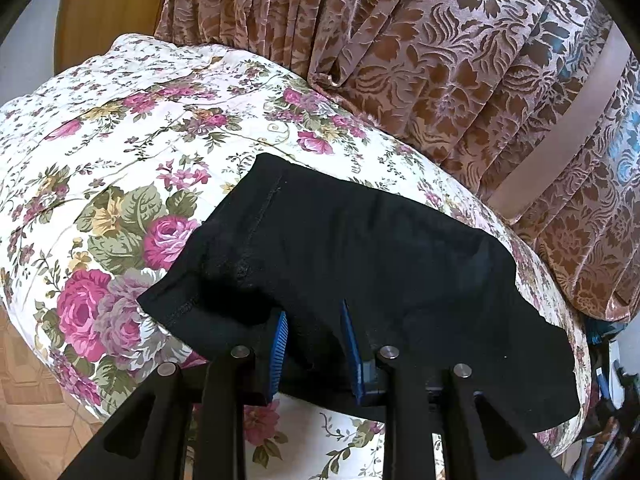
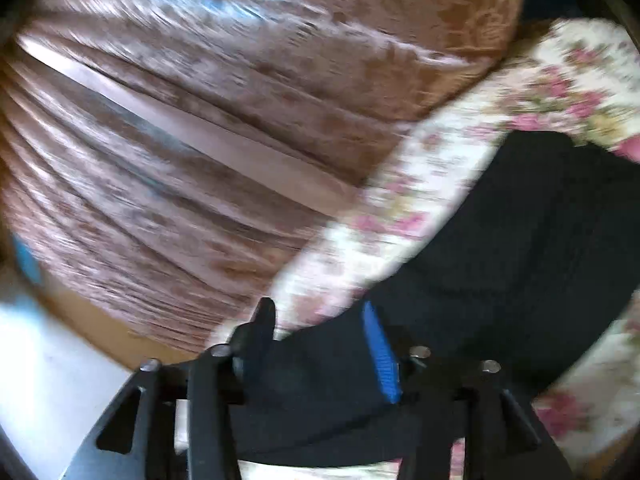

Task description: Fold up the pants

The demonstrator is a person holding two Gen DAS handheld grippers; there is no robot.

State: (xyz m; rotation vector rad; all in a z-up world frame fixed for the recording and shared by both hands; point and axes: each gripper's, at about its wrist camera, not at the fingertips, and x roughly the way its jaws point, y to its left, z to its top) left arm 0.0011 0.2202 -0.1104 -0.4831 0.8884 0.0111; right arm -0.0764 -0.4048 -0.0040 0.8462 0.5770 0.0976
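Left gripper [image 1: 313, 354]: fingers [image 1: 279, 352] parted, black pants [image 1: 360, 256] lying between and under them, not pinched. Right gripper [image 2: 320, 350]: fingers [image 2: 382, 354] spread wide over a blurred edge of the pants [image 2: 520, 248]; whether it grips, cannot tell. The pants lie folded on the floral bedspread [image 1: 120, 140], near its far edge. Beyond hangs a brown curtain [image 1: 440, 48].

No text, label, brand, number or sign can be read in either wrist view. The right wrist view is blurred, so any fine print there cannot be made out.
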